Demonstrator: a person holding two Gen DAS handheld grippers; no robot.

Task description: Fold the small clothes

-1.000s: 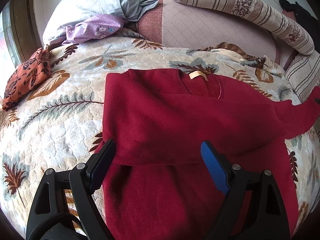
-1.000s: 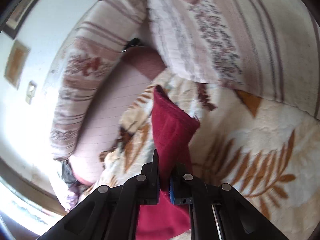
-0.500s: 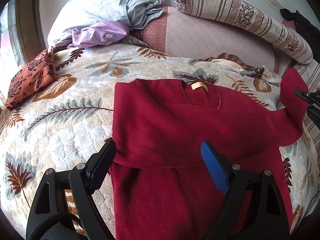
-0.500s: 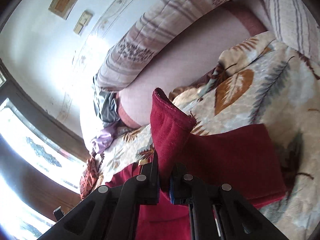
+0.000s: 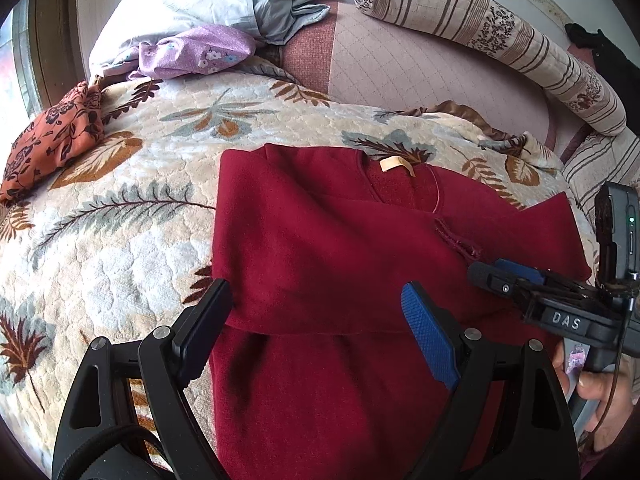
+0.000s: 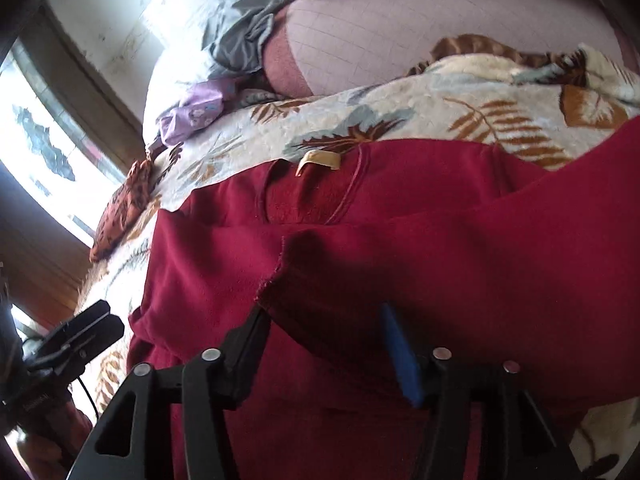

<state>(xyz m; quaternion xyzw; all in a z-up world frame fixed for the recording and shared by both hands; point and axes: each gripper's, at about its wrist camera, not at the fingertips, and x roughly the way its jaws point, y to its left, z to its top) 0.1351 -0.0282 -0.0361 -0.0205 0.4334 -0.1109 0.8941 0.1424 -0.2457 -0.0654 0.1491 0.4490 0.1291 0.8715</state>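
The left wrist view takes in the whole far side of the bed: a dark red fleece sweater (image 5: 340, 264) lying flat on a cream quilted blanket printed with brown and grey leaves (image 5: 120, 208), a long striped bolster with floral bands (image 5: 492, 36) at the far right, a pale grey-blue pillow (image 5: 224, 0) at the far left, a crumpled lilac floral cloth (image 5: 196, 52) just below it, and an orange floral cloth (image 5: 52, 136) at the left edge. The right wrist view, much closer and tilted, shows instead a bright window (image 6: 44, 152) at the left and the raw edge of the sweater's sleeve cuff (image 6: 276, 276) lying on the sweater's body. The only readable writing is "DAS" in white letters on the black body of the right gripper (image 5: 496, 276), seen from the left wrist view; a small tan neck tag (image 5: 394, 165) at the sweater's collar shows no legible text. The left gripper (image 5: 316, 316) hovers over the near middle of the sweater with its jaws spread wide, grasping nothing, a folded-over sleeve's edge running between its fingers. The right gripper sits at the sweater's right side, its jaws also parted in its own view, released, with the sleeve cuff just ahead of its black left finger (image 6: 248, 336).
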